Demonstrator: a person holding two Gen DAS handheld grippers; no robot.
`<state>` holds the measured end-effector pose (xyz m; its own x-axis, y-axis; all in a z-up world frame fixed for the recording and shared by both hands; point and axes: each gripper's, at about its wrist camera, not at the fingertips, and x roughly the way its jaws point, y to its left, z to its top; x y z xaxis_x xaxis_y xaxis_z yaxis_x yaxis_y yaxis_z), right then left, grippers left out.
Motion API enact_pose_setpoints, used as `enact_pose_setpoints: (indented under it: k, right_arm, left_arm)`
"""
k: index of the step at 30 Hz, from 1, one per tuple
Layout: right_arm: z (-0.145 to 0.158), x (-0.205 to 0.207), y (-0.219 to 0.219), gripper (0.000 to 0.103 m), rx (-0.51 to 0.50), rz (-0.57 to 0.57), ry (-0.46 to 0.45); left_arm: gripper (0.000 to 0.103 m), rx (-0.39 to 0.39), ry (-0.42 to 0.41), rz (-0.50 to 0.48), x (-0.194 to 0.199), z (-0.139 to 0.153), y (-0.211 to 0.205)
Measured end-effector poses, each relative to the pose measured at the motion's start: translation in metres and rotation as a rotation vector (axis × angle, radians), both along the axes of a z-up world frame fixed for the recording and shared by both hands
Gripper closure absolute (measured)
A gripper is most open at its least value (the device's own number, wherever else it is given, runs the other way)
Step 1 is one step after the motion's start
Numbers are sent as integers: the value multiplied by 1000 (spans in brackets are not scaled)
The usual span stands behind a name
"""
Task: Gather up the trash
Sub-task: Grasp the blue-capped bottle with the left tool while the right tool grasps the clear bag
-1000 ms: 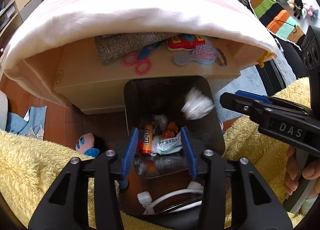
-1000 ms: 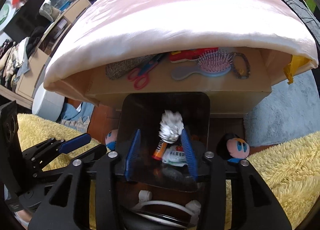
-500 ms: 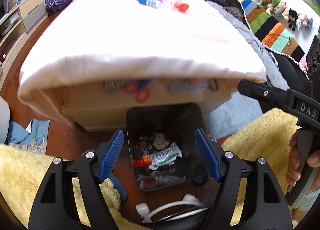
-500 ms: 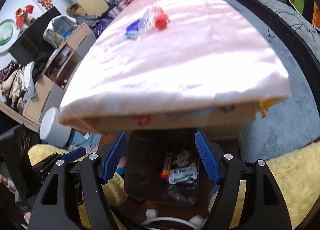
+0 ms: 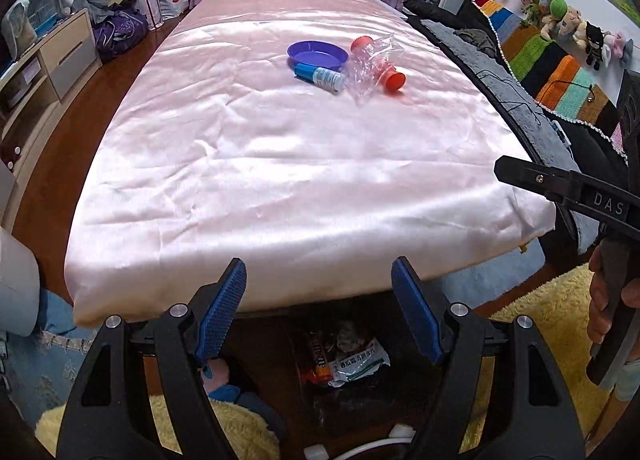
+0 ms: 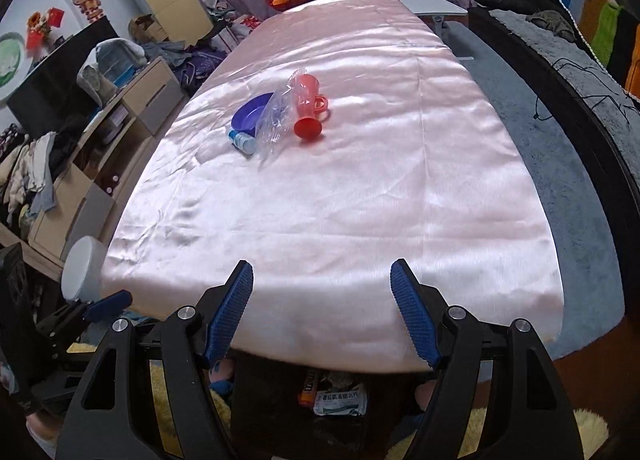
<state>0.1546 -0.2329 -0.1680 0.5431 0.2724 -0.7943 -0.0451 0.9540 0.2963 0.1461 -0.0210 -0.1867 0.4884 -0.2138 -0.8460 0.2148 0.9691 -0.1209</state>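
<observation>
Left wrist view: left gripper (image 5: 318, 292) with blue pads spread wide, nothing between them. Directly below and between the jaws, dark trash bin (image 5: 344, 388) on the floor, holding a white printed wrapper (image 5: 360, 362) and an orange candy tube (image 5: 318, 358). Far ahead on the pink-sheeted surface (image 5: 280, 164): purple dish (image 5: 317, 54), small blue-and-white bottle (image 5: 322, 76), crumpled clear plastic bag (image 5: 370, 72) draped over a red cup (image 5: 390, 78). Off to the right, right gripper (image 5: 560, 188), held by a hand (image 5: 604, 300).

Right wrist view: right gripper (image 6: 322, 294) likewise spread, empty. Beneath it, same bin (image 6: 332, 412) with wrapper (image 6: 340, 400). Ahead and slightly left: dish (image 6: 252, 112), bottle (image 6: 242, 140), bag (image 6: 276, 116), cup (image 6: 306, 108). Low at left, left gripper (image 6: 104, 306).
</observation>
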Motion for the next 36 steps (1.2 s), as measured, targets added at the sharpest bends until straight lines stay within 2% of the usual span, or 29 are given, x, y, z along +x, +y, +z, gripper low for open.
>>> enact_pose_setpoints:
  k: [12, 17, 20, 23, 24, 29, 36]
  right_arm:
    - [2, 104, 21, 31, -8, 44, -5]
    - [6, 145, 36, 32, -31, 83, -22]
    - [3, 164, 43, 34, -49, 100, -23]
    - [-6, 178, 49, 42, -51, 121, -3]
    - [-8, 181, 50, 53, -49, 128, -1]
    - [-2, 182, 51, 58, -89, 154, -37]
    - [25, 182, 24, 62, -15, 134, -89]
  left_arm:
    - [32, 28, 14, 18, 89, 2, -2]
    - [29, 43, 9, 10, 120, 4, -7]
    - [29, 45, 11, 5, 137, 4, -11]
    - [29, 42, 18, -2, 151, 1, -16]
    - [29, 40, 21, -5, 155, 1, -18]
    - [26, 26, 35, -15, 175, -7, -28]
    - [26, 22, 43, -25, 194, -15, -45]
